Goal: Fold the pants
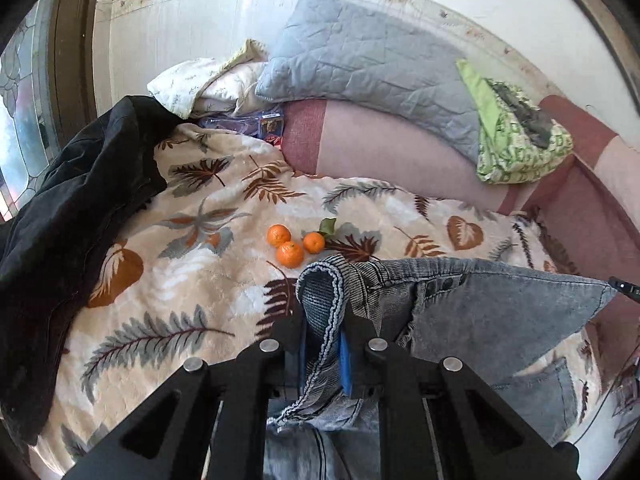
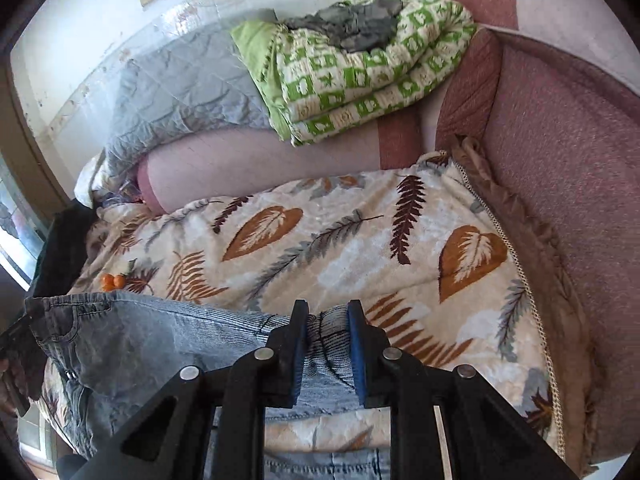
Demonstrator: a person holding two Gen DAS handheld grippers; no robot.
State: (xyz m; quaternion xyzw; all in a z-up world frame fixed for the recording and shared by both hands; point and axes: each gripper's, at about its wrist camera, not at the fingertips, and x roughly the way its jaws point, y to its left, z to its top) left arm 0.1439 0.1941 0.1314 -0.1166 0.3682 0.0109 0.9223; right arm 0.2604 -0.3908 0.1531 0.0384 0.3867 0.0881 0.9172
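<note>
Grey-blue denim pants [image 1: 500, 312] hang stretched by the waistband above a leaf-patterned blanket [image 1: 180, 248]. My left gripper [image 1: 322, 320] is shut on one waistband corner, and the denim bunches between its blue pads. In the right wrist view the same pants [image 2: 140, 336] run off to the left. My right gripper [image 2: 328, 316] is shut on the other waistband corner, with ribbed denim squeezed between its fingers. The rest of the pants drops out of sight below both grippers. The right gripper's tip [image 1: 624, 288] shows at the far end of the stretched band.
Three tangerines [image 1: 290, 242] lie on the blanket just beyond the pants. A black garment [image 1: 72, 208] is heaped at the left. A grey quilted pillow [image 1: 360, 64] and a folded green blanket [image 2: 360, 76] rest on the sofa back. The red sofa arm [image 2: 560, 160] bounds the right side.
</note>
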